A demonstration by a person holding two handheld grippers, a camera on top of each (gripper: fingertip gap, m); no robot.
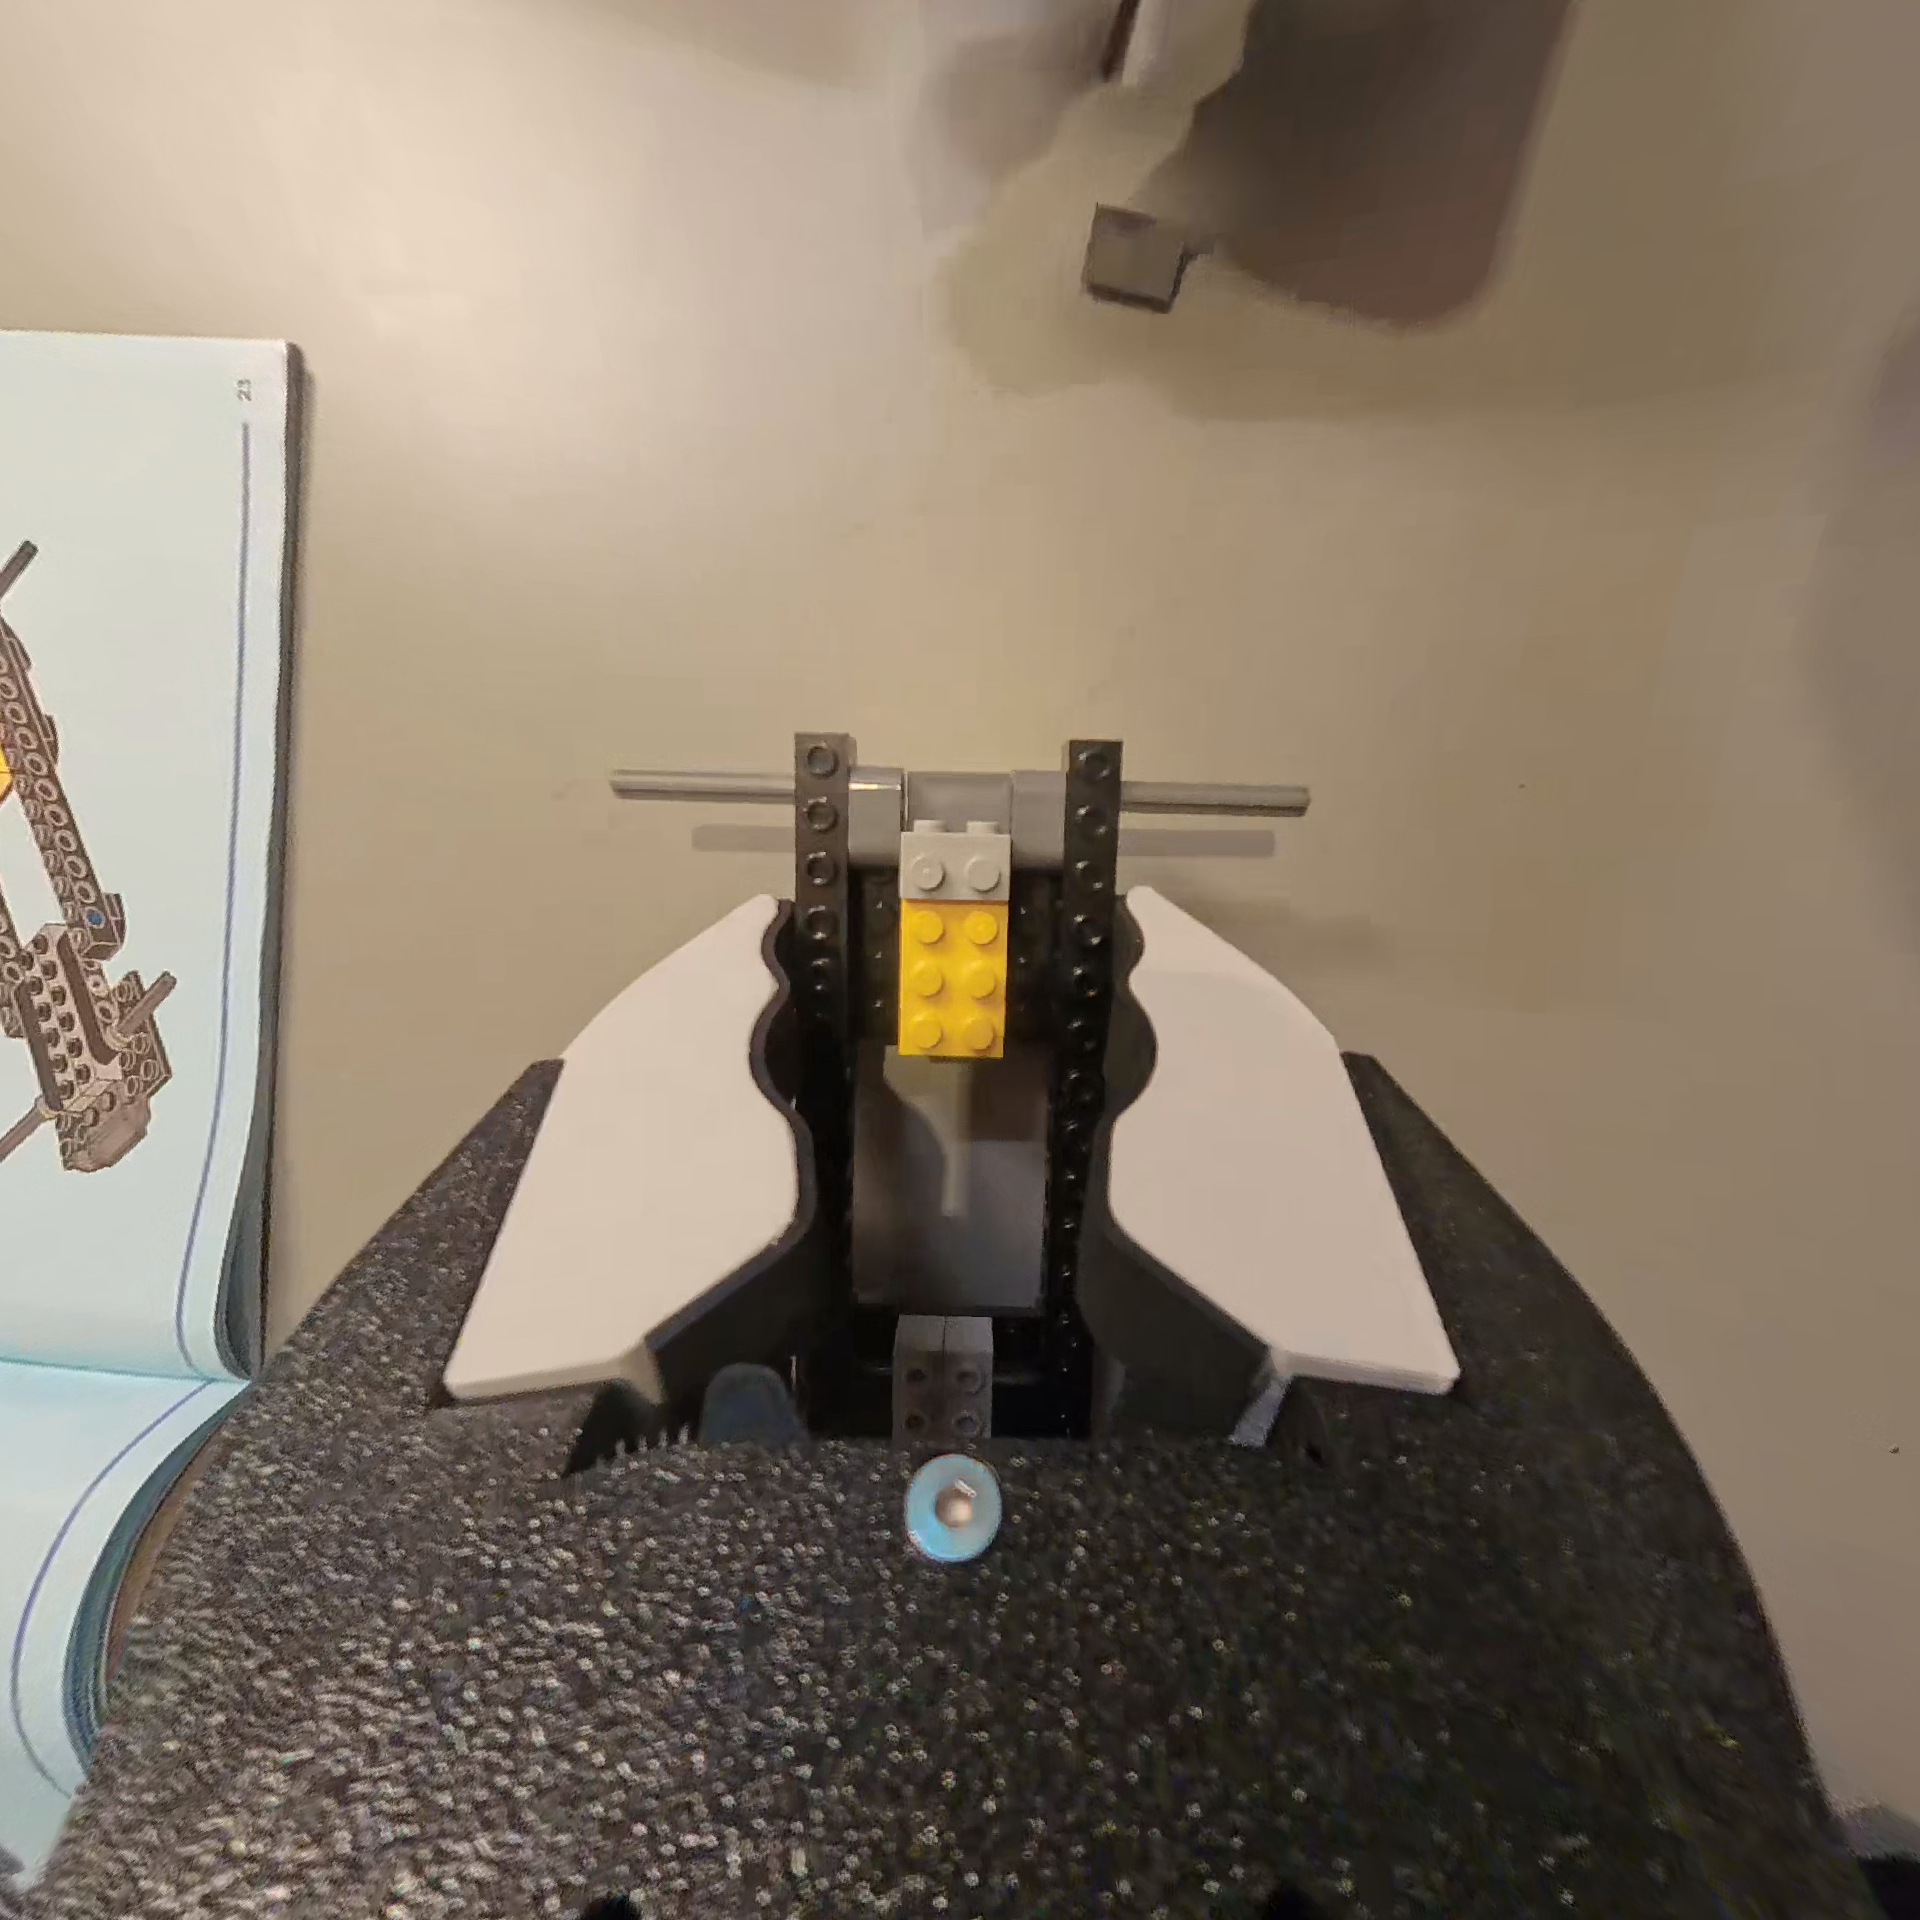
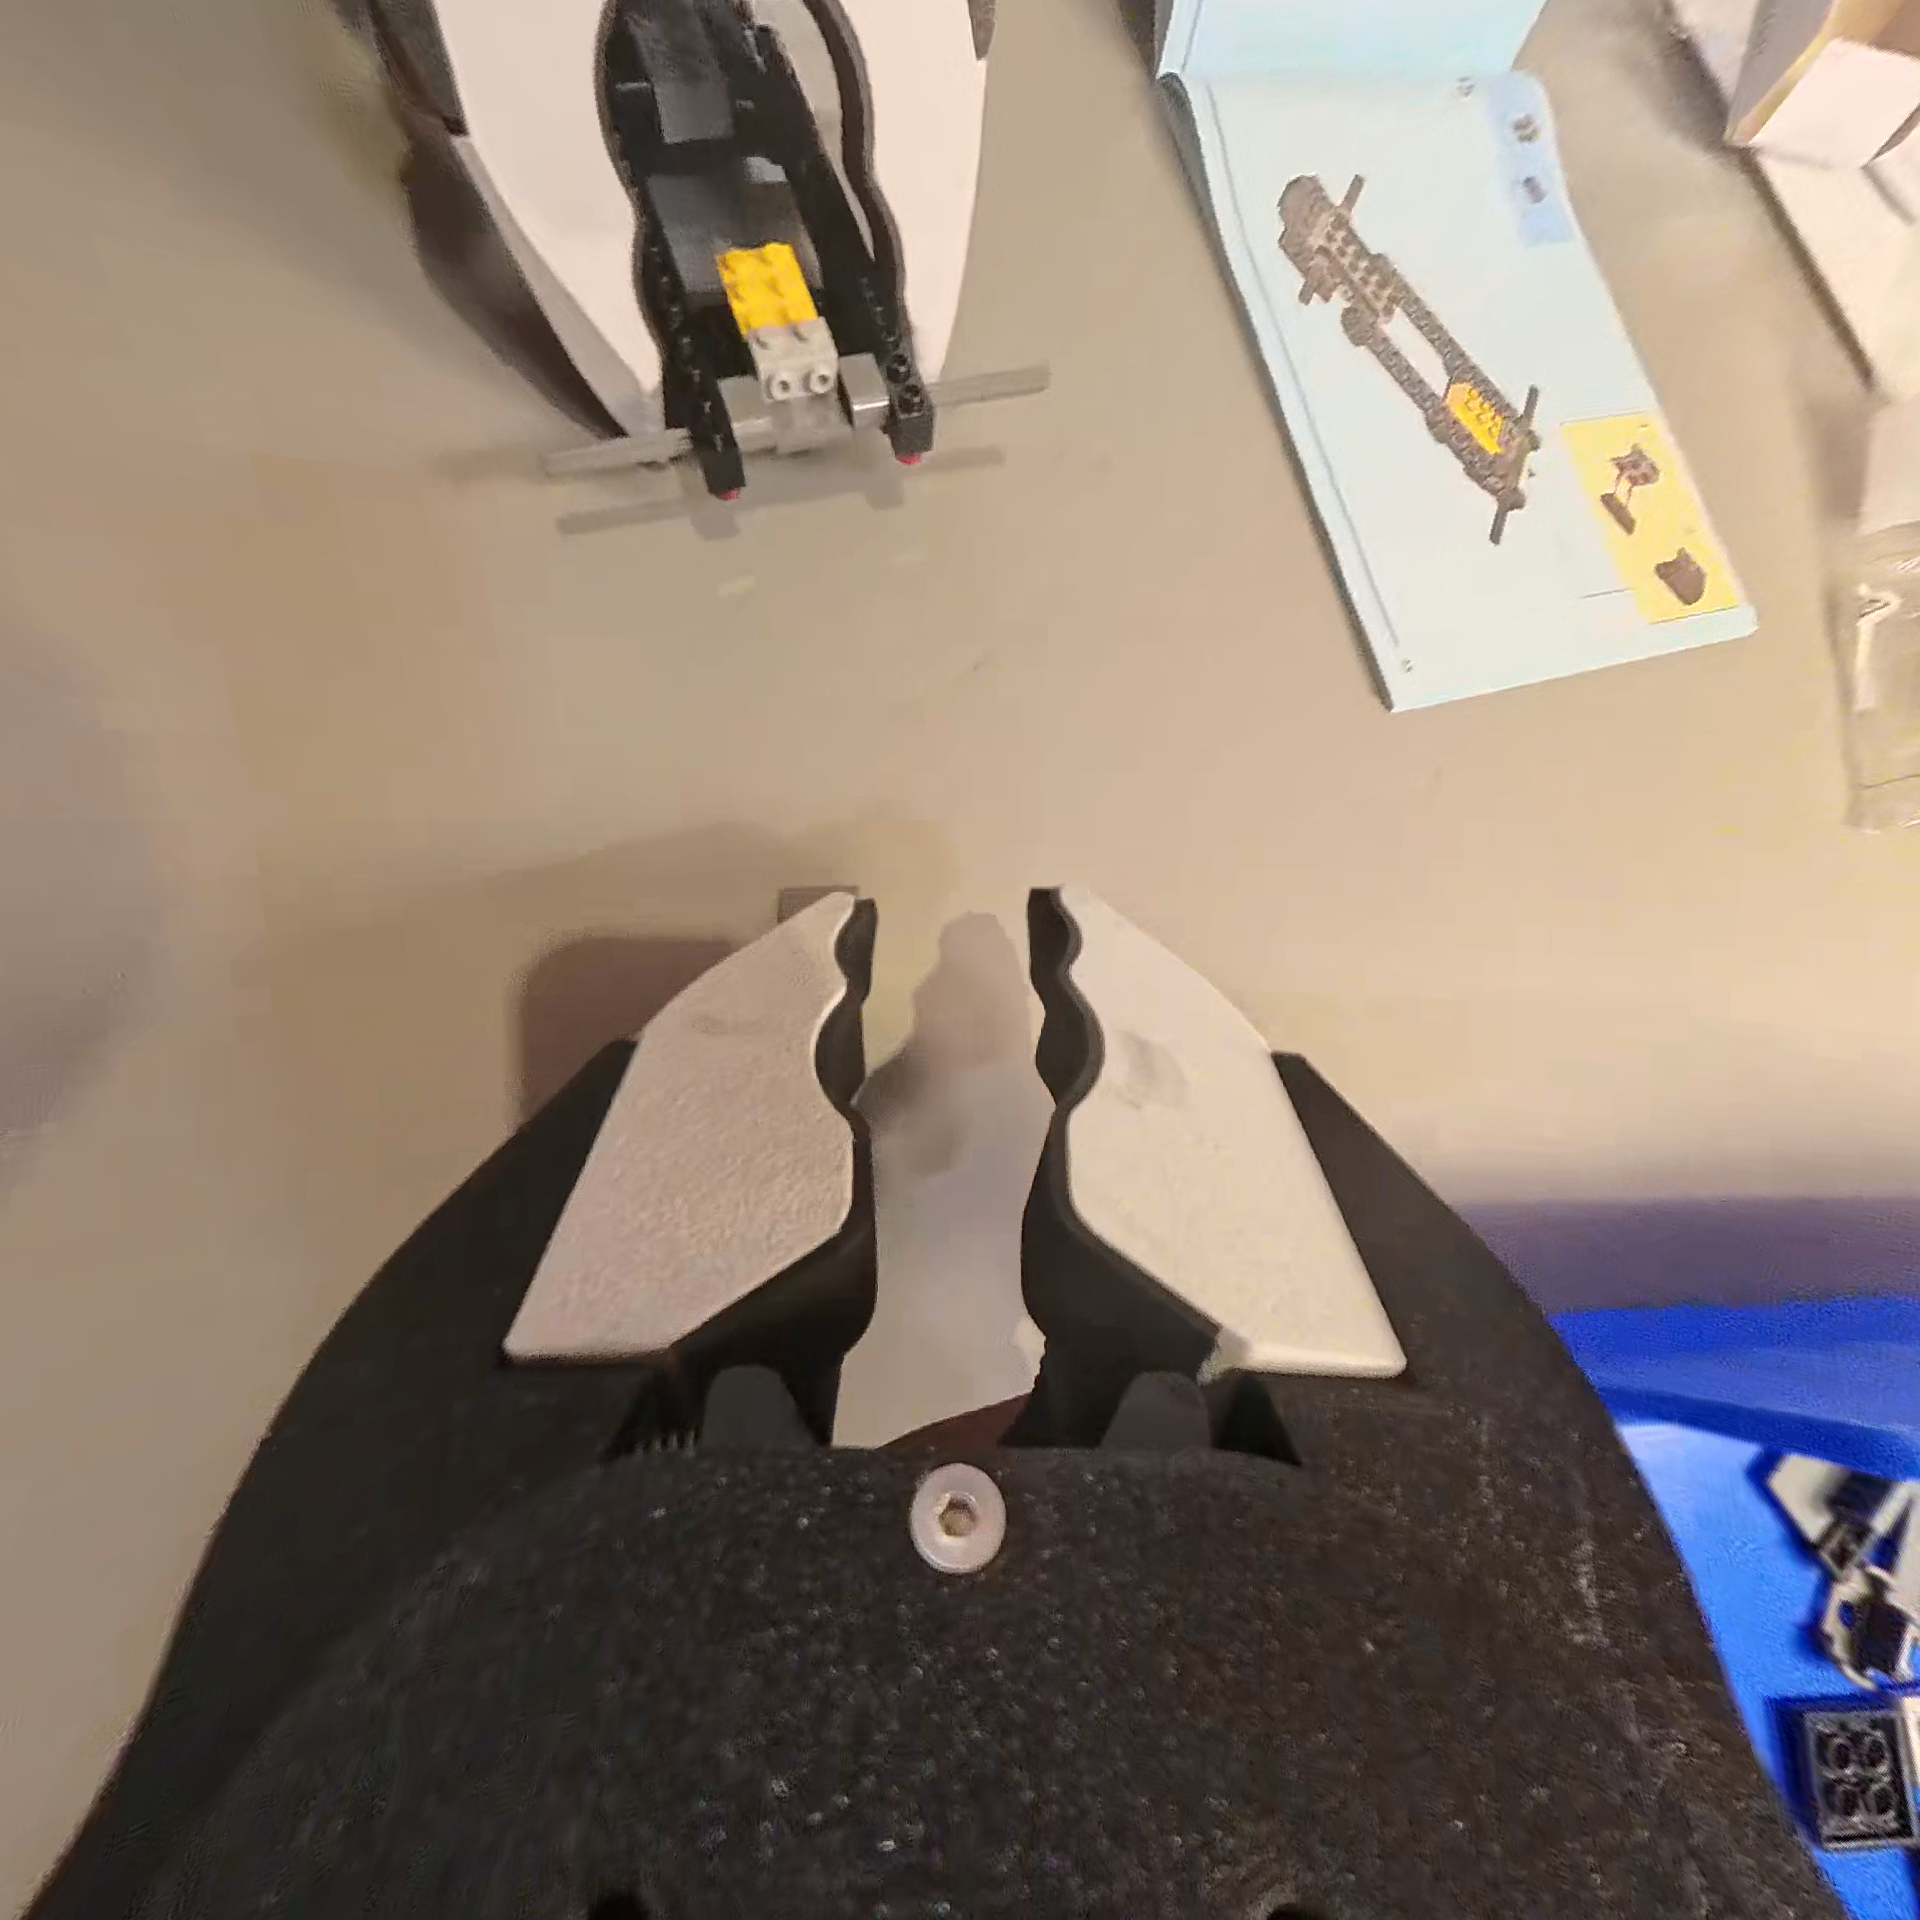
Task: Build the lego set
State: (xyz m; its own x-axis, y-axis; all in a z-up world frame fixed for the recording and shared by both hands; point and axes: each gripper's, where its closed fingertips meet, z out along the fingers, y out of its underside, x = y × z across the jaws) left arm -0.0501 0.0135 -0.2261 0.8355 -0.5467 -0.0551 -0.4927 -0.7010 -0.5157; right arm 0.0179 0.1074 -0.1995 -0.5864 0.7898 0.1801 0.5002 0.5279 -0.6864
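Left gripper (image 1: 958, 914): clamped on a brick chassis (image 1: 1091, 1039), its dark wavy pads (image 1: 779, 997) pressed against the outer faces of the two black studded beams. The chassis is held clear of the beige bench (image 1: 520, 623) and casts a shadow beneath it.

Chassis details: two parallel black beams running forward beyond the fingertips; a grey axle (image 1: 1216, 795) crossing them at the far end and sticking out on both sides; a yellow studded brick (image 1: 951, 982) between the beams, with a light grey studded brick (image 1: 956, 862) touching its far edge; grey and black pieces farther back toward the gripper body.

Right gripper (image 2: 951, 925): jaws narrowly parted, bare bench showing in the gap, nothing gripped. It hangs over the bench well apart from the chassis. A small grey block (image 2: 816, 902) peeks out just beyond its left fingertip, largely hidden; contact cannot be told. In the left wrist view this same block (image 1: 1132, 255) shows beside the blurred shape of the right gripper.

Surroundings: open instruction booklet (image 2: 1455, 364), pale blue pages with a printed model diagram, lying flat on the bench beside the chassis. Blue tray (image 2: 1714, 1455) holding loose dark and white parts (image 2: 1860, 1600), near the right gripper body. Clear plastic bag (image 2: 1886, 665) at the bench edge past the booklet.
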